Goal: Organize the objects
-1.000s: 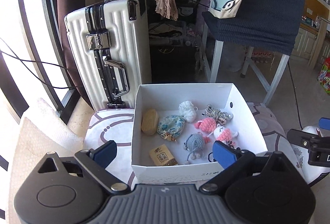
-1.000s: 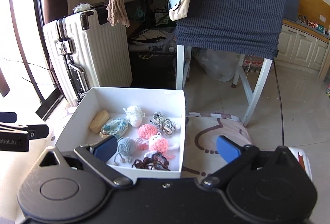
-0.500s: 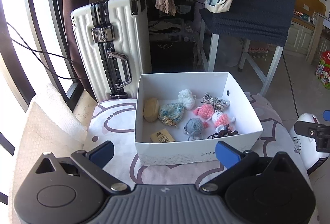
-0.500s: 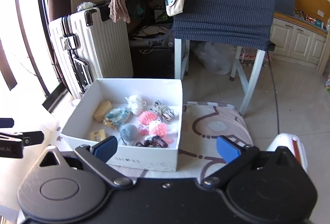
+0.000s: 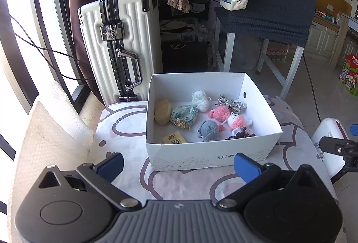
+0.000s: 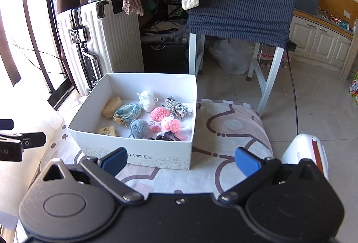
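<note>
Patterned cushion [image 5: 125, 131] under white box [image 5: 212, 151] — both claws [image 5: 179, 163] [image 6: 180, 160] wide, empty.

Right gripper [image 6: 180, 159]: jaws spread wide, nothing between the blue pads, held over the patterned cushion [image 6: 235, 126]
Box [image 6: 138, 151]: white, open-topped, on the cushion, just beyond the left pad
Inside the box: wooden piece [image 6: 112, 104], blue patterned pouch [image 6: 128, 110], white knitted toy [image 6: 146, 98], striped cord bundle [image 6: 176, 106], pink pompom [image 6: 159, 114], pink-and-white knitted toy [image 6: 171, 124], grey knitted mouse [image 6: 139, 127], small tan card [image 6: 107, 130], dark tangle [image 6: 167, 136]
Left gripper [image 6: 20, 142]: black part showing at the left edge
Behind the box: white suitcase [image 6: 100, 41], upright
Far right: white device [image 6: 302, 151] beside the cushion
</note>
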Demonstrator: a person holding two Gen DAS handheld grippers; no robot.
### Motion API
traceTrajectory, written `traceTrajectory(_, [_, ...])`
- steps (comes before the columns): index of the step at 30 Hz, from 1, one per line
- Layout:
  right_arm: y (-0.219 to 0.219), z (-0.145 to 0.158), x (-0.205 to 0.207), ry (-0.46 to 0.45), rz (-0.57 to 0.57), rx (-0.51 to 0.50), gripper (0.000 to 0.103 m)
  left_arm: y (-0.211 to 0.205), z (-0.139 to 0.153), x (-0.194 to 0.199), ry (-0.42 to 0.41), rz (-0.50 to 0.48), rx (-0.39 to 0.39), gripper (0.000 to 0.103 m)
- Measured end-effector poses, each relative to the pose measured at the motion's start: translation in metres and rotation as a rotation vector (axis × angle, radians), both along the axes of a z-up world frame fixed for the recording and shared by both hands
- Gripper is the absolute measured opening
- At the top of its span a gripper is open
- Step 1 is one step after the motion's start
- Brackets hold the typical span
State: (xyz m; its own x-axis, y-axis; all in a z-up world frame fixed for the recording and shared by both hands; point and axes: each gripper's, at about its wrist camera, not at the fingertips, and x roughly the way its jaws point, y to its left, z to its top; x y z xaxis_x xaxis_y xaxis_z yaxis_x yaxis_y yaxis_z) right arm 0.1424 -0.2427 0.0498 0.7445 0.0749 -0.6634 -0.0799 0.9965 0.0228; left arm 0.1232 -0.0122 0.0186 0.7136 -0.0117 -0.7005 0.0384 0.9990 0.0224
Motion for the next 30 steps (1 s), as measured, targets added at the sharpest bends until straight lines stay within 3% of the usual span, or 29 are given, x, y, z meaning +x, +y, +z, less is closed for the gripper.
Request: traceTrajectory(30, [0.0036,-0.0088,0.0029,0.029,0.004,-0.002,0.103,-0.0027,-0.0047,0.0018,0.009,0.003,0.007,0.103])
